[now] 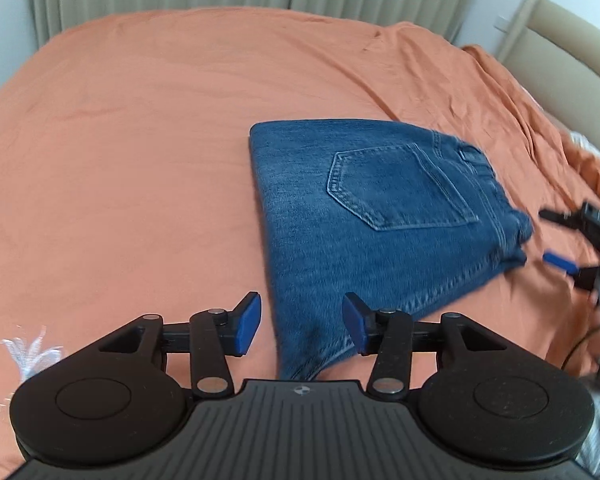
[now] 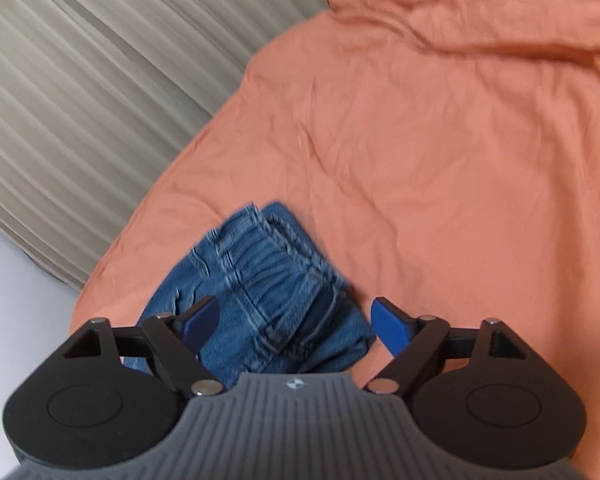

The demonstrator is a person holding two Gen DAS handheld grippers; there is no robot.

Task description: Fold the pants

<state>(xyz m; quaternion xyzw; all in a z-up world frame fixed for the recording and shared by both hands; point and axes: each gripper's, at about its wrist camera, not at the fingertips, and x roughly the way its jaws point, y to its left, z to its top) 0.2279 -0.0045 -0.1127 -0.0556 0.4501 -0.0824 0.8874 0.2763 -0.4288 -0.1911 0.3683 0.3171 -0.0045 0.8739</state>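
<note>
folded jeans [image 1: 364, 216] on orange bedsheet [image 1: 140, 140] — ungripped

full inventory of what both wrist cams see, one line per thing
jeans: 1, blue denim, folded into a compact stack with a back pocket up, lying on the bed; waistband end toward the right gripper
bedsheet: 1, orange, wrinkled, covers the whole bed
curtain: 1, beige, pleated, behind the far edge of the bed
headboard: 1, beige, at the right edge of the left wrist view
white embroidery: 1 patch, on the sheet at lower left of the left wrist view
left gripper: 1, black with blue pads, open, above the near corner of the jeans, not pressing on them
right gripper: 1, black with blue pads, wide open, over the waistband, nothing gripped
</note>
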